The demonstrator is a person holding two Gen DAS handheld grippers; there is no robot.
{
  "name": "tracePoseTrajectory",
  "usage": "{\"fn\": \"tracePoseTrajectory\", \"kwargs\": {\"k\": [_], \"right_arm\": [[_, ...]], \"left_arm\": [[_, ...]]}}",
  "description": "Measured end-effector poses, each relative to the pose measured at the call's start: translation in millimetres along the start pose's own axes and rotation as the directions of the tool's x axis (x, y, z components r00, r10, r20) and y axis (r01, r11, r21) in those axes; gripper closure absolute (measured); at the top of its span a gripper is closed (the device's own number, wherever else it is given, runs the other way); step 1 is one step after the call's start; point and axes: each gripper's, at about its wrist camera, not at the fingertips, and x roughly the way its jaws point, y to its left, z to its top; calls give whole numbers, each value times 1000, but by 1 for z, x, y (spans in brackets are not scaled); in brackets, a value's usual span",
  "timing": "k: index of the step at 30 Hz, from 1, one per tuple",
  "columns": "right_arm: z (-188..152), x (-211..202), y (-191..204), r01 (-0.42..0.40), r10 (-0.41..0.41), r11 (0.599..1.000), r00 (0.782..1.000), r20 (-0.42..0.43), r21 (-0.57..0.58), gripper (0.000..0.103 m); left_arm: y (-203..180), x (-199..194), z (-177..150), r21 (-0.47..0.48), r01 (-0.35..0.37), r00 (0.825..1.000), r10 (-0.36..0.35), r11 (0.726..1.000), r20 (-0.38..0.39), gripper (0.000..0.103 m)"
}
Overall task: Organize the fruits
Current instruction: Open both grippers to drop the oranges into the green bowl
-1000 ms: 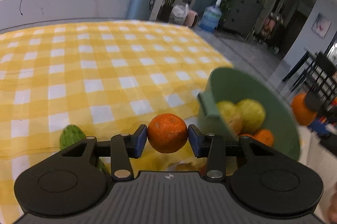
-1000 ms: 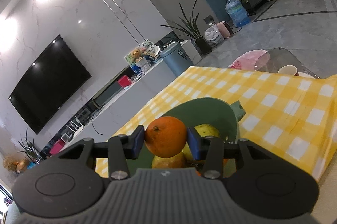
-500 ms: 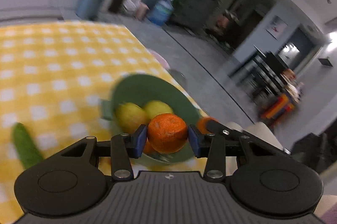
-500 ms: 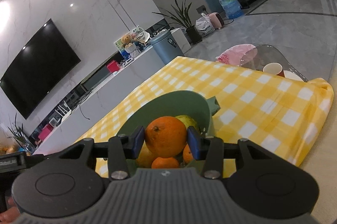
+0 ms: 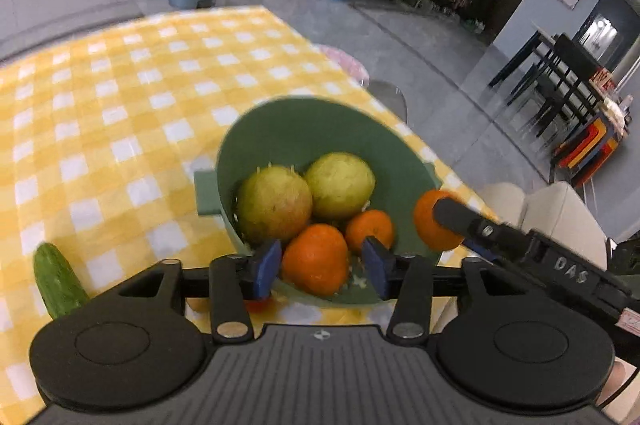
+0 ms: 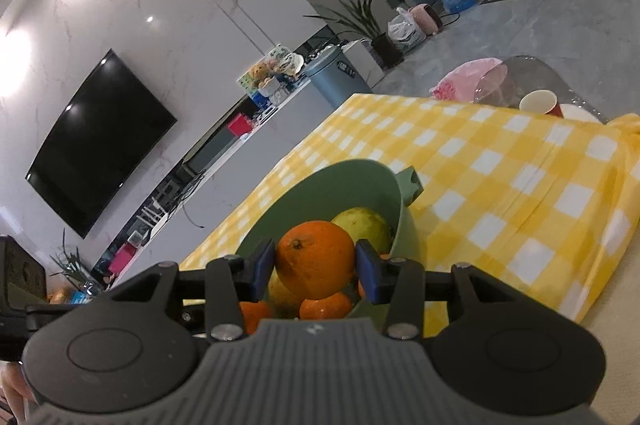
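Now the yellow checked tablecloth (image 5: pixel 120 113) fills the near room, a wall-mounted television (image 6: pixel 100 141) behind it, and the green bowl (image 5: pixel 304 129) sits at the cloth's corner with a cucumber (image 5: pixel 58 281) apart to its left. The left gripper (image 5: pixel 320 267) has just been opening, its orange (image 5: pixel 316 259) dropping loose among the bowl's fruit, pads clear. The right gripper (image 6: pixel 316 265) clamps a second orange (image 6: pixel 316 257) above the rim; next it probably needs to move in over the fruit and let go

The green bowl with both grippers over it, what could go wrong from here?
1. The green bowl sits near the tablecloth's corner; a knock might tip it off.
2. The left gripper has just been opening around its orange, which may bounce off the piled fruit.
3. The right gripper, shut on another orange, is close by; they could collide.
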Motion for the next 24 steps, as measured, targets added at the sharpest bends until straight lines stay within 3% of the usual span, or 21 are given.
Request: {"fn": "tracePoseTrajectory", "kwargs": {"k": [3, 7, 10, 15, 20, 24], "right_arm": [[-1, 4, 0, -16, 16, 1000, 1000, -12, -6, 61], [-2, 9, 7, 6, -7, 1000, 999, -50, -31, 61], [-5, 13, 19, 13, -20, 996, 997, -78, -85, 61], [-13, 31, 47, 115, -152, 966, 977, -147, -230, 61], [-14, 33, 59, 187, -227, 953, 962, -153, -239, 60], [-14, 32, 62, 217, -254, 945, 958, -130, -245, 48]], "left_arm": [[6, -12, -1, -16, 21, 998, -20, 1000, 65, 41], [21, -23, -4, -67, 5, 990, 5, 998, 144, 39], [33, -25, -10, -79, 45, 981, -29, 996, 192, 39], [51, -22, -11, -131, 101, 974, -71, 986, 217, 38], [65, -14, -15, -168, 122, 972, -84, 978, 218, 38], [72, -11, -17, -193, 154, 970, -111, 969, 218, 38]]}}
